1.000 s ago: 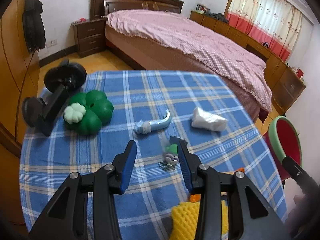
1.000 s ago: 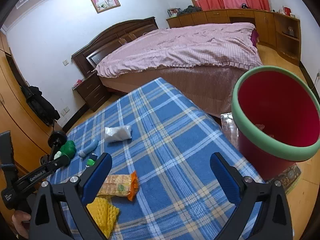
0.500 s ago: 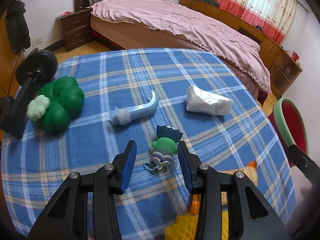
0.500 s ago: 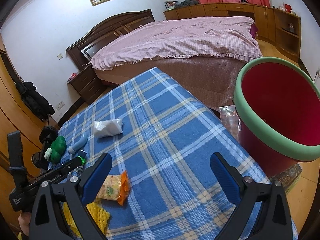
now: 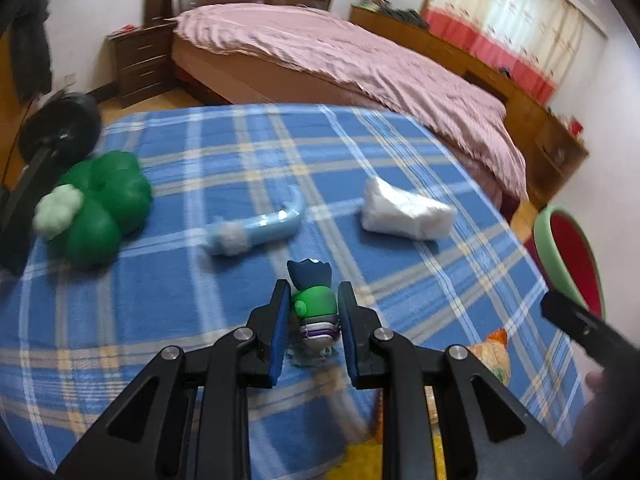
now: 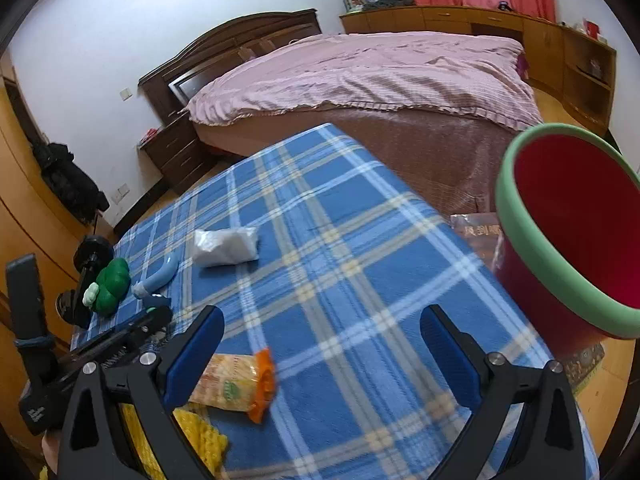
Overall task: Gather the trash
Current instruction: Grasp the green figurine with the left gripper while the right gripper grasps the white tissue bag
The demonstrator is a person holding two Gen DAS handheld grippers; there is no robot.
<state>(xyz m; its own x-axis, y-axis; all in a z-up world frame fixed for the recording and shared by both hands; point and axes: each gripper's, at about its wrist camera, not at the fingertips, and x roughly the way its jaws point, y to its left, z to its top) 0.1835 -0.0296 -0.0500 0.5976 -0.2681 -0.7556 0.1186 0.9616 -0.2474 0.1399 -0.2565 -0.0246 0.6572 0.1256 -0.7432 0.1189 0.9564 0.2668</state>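
My left gripper [image 5: 314, 300] has its blue pads on either side of a small green toy figure keychain [image 5: 314, 305] that lies on the blue plaid table [image 5: 240, 148]; the pads sit close to its sides and contact is unclear. A white crumpled packet [image 5: 404, 210], a light blue curved tube [image 5: 260, 226] and an orange snack wrapper [image 5: 490, 354] lie on the table. My right gripper [image 6: 322, 330] is open and empty above the table's near side, with the snack wrapper [image 6: 236, 380] by its left finger. The red bin with a green rim [image 6: 568, 224] stands to the right.
A green clover toy [image 5: 96, 204] and a black dumbbell [image 5: 56, 128] sit at the table's left edge. A yellow foam net [image 6: 196, 436] lies at the near edge. A bed with a pink cover [image 6: 360, 76] stands beyond the table.
My left gripper moved forward and down onto the green figure and its jaws narrowed around it. My right gripper shifted slightly toward the table; the bin appears closer.
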